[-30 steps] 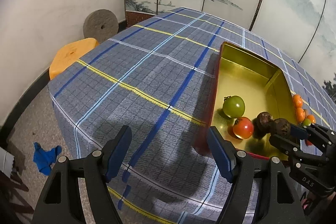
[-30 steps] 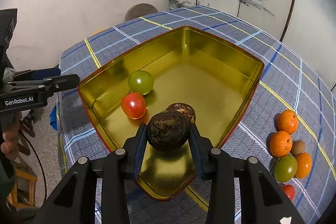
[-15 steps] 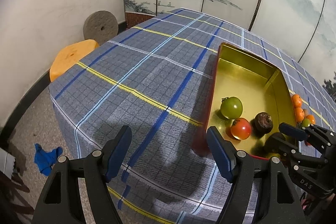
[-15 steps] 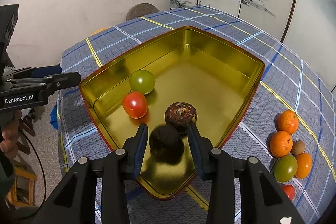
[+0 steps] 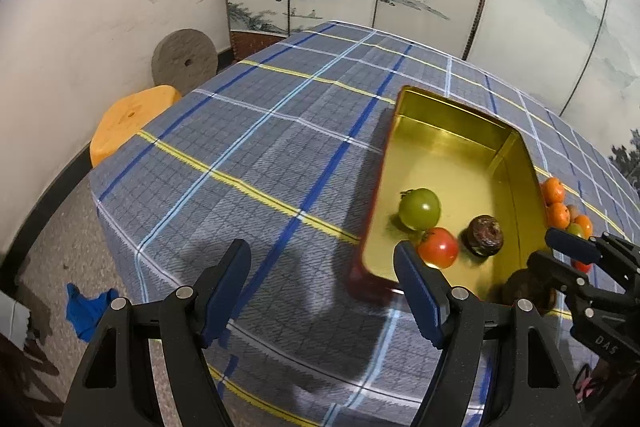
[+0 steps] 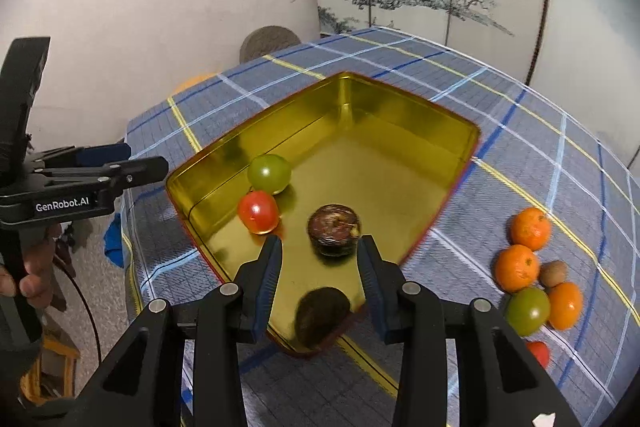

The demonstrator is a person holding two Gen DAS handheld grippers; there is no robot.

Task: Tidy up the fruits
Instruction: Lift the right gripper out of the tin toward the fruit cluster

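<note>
A gold tin [image 6: 400,93] [image 5: 456,107] stands on the plaid tablecloth. In it lie a green tomato [image 6: 269,173] [image 5: 420,209], a red tomato [image 6: 258,211] [image 5: 439,247] and a dark brown round fruit [image 6: 334,231] [image 5: 485,237]. A second dark fruit [image 6: 322,319] [image 5: 524,287], blurred, rests in the tin's near corner, below my right gripper [image 6: 320,247] [image 5: 556,259]. That gripper is open, with nothing between its pads. My left gripper [image 5: 320,255] [image 6: 146,158] hangs open and empty over the cloth to the left of the tin.
Loose fruit lies on the cloth right of the tin: oranges [image 6: 530,229], a green tomato [image 6: 527,311], a small brown fruit [image 6: 553,273], a red one [image 6: 538,353]. Beyond the table's left edge are an orange stool [image 5: 132,119], a millstone [image 5: 184,61] and a blue rag [image 5: 86,307].
The dark fruit that my right gripper held has left its jaws and dropped into the tin's near corner. The left gripper has stayed put.
</note>
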